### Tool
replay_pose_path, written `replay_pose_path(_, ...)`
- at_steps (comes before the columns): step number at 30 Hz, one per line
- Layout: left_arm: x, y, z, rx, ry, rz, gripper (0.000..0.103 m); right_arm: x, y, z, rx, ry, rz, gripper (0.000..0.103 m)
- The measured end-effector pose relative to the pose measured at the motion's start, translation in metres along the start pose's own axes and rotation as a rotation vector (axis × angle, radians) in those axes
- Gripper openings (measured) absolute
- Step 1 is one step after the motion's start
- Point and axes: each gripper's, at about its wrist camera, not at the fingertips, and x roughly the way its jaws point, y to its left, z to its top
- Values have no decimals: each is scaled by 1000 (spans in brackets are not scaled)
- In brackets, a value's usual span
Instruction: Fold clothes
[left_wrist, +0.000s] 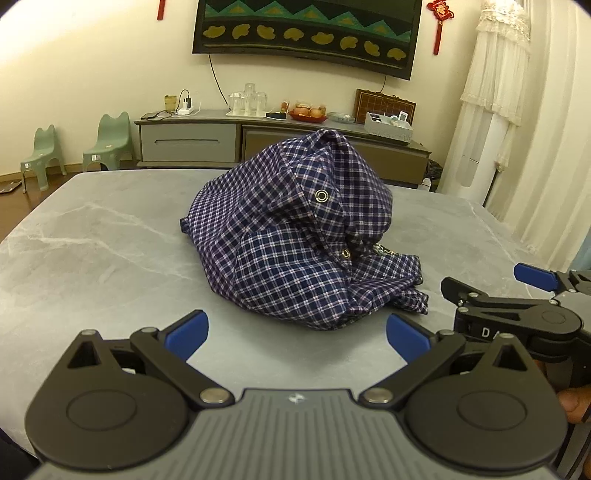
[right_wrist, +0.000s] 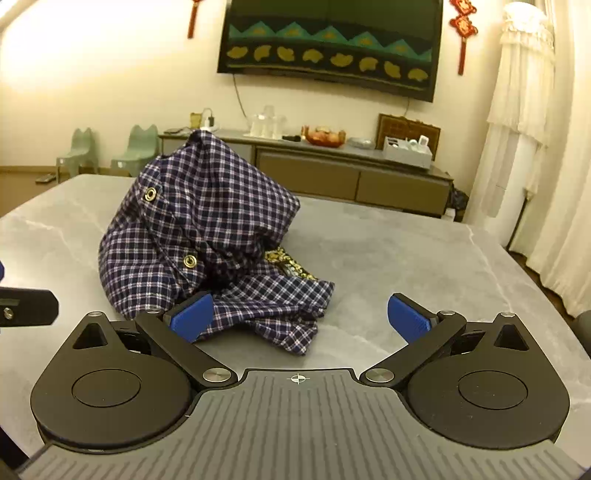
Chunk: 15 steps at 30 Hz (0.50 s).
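A navy and white plaid shirt with metal snaps lies crumpled in a tall heap on the grey marble table. It also shows in the right wrist view, left of centre, with a patterned label peeking out at its base. My left gripper is open and empty, just in front of the heap. My right gripper is open and empty; its left fingertip is at the shirt's near hem. The right gripper also shows at the right edge of the left wrist view.
Beyond the table stands a grey sideboard with glasses, a fruit bowl and a box, under a wall-mounted TV. Two green child chairs are at the left. White curtains hang at the right, near the table's right edge.
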Motion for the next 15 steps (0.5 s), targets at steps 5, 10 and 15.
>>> replay_pose_path(5, 2, -1, 2, 28, 13, 38, 103, -2, 3, 0, -5, 10, 7, 102)
replay_pose_path(10, 0, -7, -6, 37, -5, 41, 103, -1, 4, -3, -13, 8, 11, 102)
replay_pose_path(15, 1, -2, -3, 17, 11, 47, 103, -3, 5, -3, -36, 6, 5, 102)
